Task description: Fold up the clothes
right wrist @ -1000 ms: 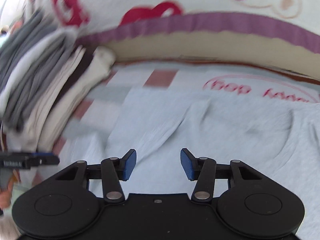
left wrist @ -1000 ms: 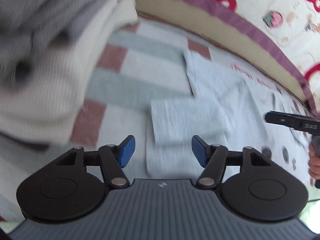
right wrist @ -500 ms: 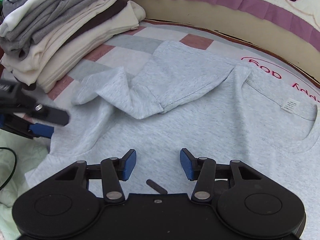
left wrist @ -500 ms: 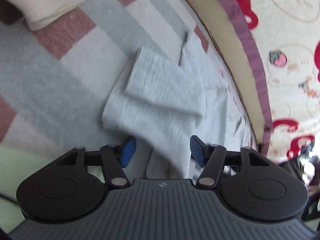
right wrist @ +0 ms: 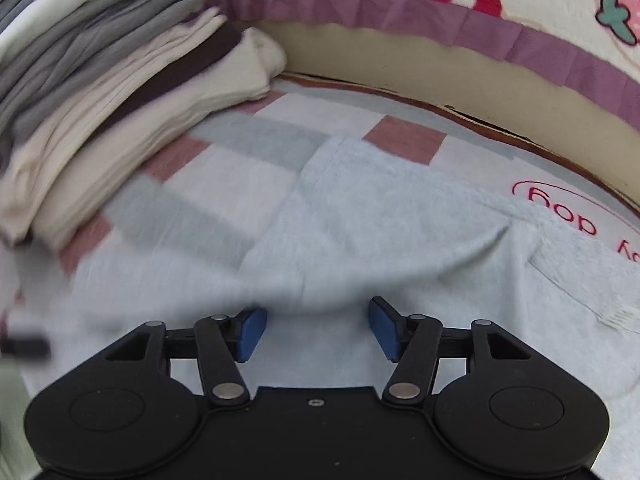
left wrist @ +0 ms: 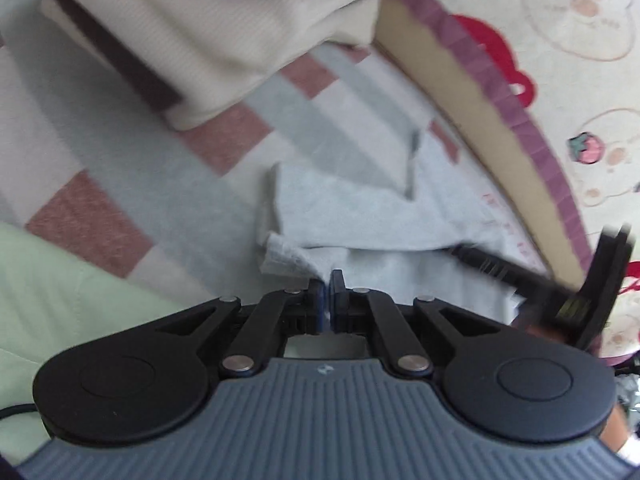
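Close in, left gripper point(left wrist: 326, 289): jaws pressed together at the near edge of the light grey T-shirt point(left wrist: 384, 220); whether cloth sits between the pads, cannot tell, the picture is blurred. Right gripper point(right wrist: 317, 326): jaws apart and opening, hovering over the T-shirt, nothing between the blue pads point(right wrist: 251, 332). T-shirt lies spread on a checked blanket point(right wrist: 256, 136) of pink, grey and white squares, one sleeve folded over the body, neck label at the right in the right wrist view. Farther left, a stack of folded clothes point(right wrist: 104, 92), cream, grey and dark brown, rests on the blanket. Beyond, a purple-trimmed cushion edge point(right wrist: 440, 16) with a strawberry print.
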Demonstrator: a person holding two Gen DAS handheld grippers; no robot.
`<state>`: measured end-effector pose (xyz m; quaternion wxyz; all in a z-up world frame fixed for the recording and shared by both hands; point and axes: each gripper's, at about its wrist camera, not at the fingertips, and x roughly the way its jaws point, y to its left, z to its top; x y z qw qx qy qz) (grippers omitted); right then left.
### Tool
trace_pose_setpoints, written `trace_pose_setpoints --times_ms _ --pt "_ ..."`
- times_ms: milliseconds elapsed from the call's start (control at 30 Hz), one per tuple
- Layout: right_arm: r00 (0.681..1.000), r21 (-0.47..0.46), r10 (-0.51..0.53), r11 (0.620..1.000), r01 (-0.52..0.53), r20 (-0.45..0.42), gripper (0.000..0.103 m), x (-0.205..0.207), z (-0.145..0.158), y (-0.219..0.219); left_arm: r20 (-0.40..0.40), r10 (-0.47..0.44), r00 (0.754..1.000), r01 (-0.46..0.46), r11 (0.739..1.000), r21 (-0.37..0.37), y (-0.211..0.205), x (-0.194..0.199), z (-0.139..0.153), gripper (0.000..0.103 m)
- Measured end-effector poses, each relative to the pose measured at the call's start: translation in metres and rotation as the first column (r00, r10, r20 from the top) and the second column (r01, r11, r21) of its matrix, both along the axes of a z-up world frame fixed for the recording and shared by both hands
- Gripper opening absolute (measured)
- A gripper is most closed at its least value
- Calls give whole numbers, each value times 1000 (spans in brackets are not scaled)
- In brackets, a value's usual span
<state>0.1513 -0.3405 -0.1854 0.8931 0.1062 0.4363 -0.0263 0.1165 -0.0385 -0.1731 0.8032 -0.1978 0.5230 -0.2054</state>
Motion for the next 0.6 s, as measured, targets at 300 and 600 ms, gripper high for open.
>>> trace_pose_setpoints --times_ms 300,600 --pt "986 148 -132 982 116 102 60 19 21 -31 -127 20 992 -30 997 -74 9 8 -21 8" --pt "951 82 -295 954 288 94 60 -111 28 -72 -309 8 951 -108 945 -308 3 22 -52 47"
